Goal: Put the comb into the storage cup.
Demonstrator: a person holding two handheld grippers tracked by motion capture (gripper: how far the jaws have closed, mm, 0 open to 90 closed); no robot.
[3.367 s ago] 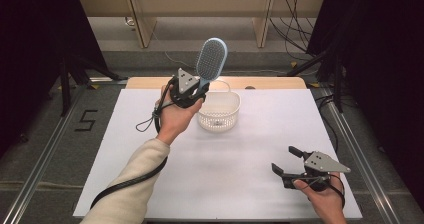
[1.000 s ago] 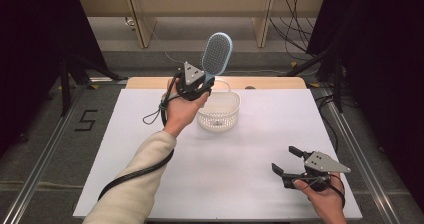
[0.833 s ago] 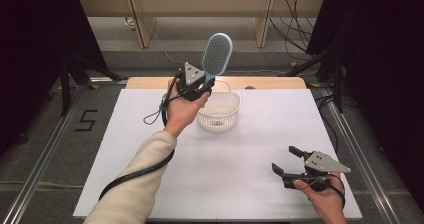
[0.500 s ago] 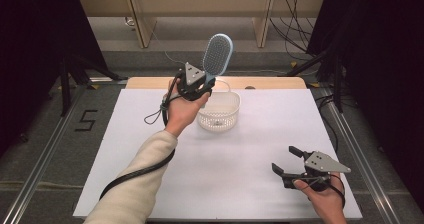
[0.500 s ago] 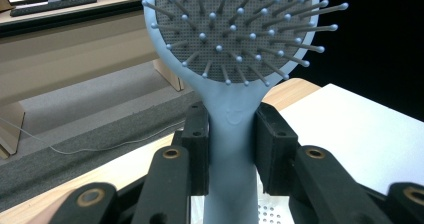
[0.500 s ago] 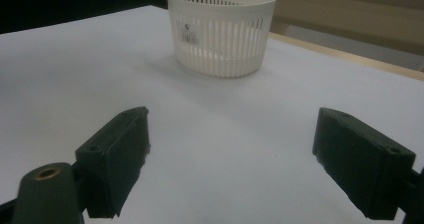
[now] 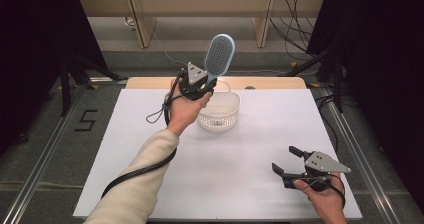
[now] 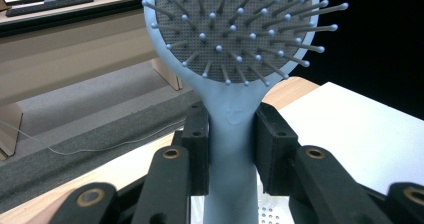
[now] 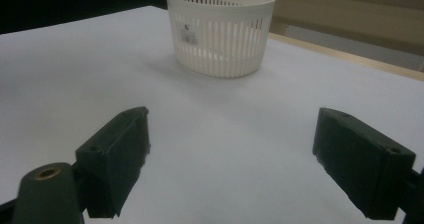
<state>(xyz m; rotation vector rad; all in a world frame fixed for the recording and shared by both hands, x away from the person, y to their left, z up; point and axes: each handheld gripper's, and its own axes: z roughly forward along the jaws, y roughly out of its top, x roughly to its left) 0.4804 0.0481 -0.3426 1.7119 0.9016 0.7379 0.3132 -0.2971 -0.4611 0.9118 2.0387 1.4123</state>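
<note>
White sheeting covers the worktop [image 7: 150, 149], with dark curtains to either side and pale wooden furniture beyond its far edge. Above the far middle of that surface the left claw [image 7: 202, 86] holds a light-blue hairbrush [image 7: 219, 54] upright, head up and tilted slightly toward the right of the high view. In the left gripper view the two black pads are clamped on the narrow neck of the handle just below the bristle pad [image 8: 235, 24], with the bristles facing the camera — a grip low on the handle that probably keeps the head clear for lowering it into something. A white slotted basket [image 7: 220, 115] stands on the worktop directly under and just in front of that claw; the brush is in the air above the basket's far rim, not touching it. The basket's perforated floor shows past the handle in the left gripper view, and nothing can be seen lying on that part; the rest of its inside is hidden. Near the front right corner the right claw [image 7: 290, 161] rests well apart from the basket, pads wide apart and empty — apparently just waiting.
</note>
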